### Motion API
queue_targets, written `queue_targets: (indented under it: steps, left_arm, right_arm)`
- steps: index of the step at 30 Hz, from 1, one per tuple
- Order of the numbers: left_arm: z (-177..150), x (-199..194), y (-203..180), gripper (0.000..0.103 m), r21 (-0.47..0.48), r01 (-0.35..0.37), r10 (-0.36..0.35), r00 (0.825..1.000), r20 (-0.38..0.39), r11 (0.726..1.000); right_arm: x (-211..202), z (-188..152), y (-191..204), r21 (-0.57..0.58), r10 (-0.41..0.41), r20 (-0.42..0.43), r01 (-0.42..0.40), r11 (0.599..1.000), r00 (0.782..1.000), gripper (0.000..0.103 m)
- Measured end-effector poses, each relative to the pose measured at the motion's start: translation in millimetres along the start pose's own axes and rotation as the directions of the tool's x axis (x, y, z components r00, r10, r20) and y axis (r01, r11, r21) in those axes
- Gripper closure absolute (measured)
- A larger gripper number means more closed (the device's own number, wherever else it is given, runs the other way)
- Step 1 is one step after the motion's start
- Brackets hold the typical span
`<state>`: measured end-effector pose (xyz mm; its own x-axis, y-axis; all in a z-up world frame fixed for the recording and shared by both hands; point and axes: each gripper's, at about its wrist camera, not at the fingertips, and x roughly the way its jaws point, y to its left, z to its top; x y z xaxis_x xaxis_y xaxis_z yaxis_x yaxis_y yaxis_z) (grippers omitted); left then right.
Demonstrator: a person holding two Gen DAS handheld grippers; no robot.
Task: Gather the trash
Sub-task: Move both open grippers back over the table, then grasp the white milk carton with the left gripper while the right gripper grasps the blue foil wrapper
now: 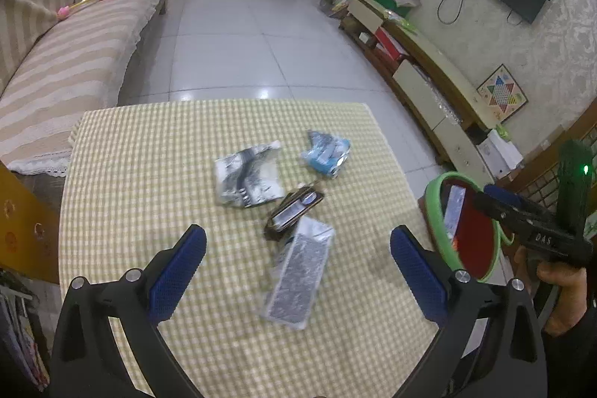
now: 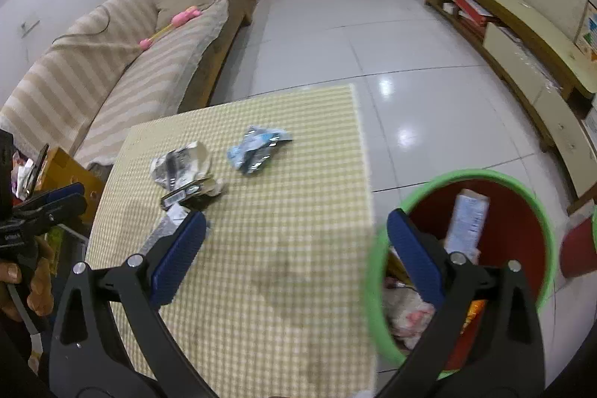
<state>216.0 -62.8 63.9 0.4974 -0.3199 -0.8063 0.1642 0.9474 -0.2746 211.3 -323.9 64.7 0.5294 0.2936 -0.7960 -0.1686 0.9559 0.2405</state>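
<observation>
Now, left gripper (image 1: 298,245): spread wide, empty, over flat silvery foil wrapper (image 1: 296,280) on yellow checked tablecloth (image 1: 149,174).
Handling: light, slippery; pinch across narrow width.
Right gripper (image 2: 296,241): agape, empty, beside green-rimmed red bin (image 2: 522,181).

My left gripper (image 1: 298,248): blue pads, black frame. Tablecloth (image 1: 149,144): yellow-white check. Far crumpled wrapper (image 1: 326,153) light blue; near packet (image 1: 298,278) grey-silver. Bin (image 2: 541,207) on right: green rim, red inside. Sofa (image 1: 74,62) left: beige-cream stripes.

White letters reading "DAS" stand on the black body of the right claw (image 1: 502,198); nothing else is legible.
</observation>
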Motion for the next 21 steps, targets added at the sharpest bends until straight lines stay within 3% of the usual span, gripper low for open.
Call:
queue_targets:
  steps: [6,13,21]
  left_arm:
    - [-14,14,10,0.008,0.063,0.026,-0.022,0.997,-0.069,0.998]
    - [-28,19,34,0.008,0.027,0.045,-0.043,0.995,-0.093,0.999]
    - [-45,42,19,0.008,0.062,0.070,-0.061,0.989,-0.137,0.996]
  right_arm:
    - [23,-10,39,-0.073,0.003,-0.062,-0.007,0.997,0.998,0.007]
    - [52,-31,78,-0.142,0.014,-0.142,-0.034,0.989,0.990,0.007]
    - [64,-7,61,-0.057,-0.024,-0.118,0.018,0.998,0.993,0.007]
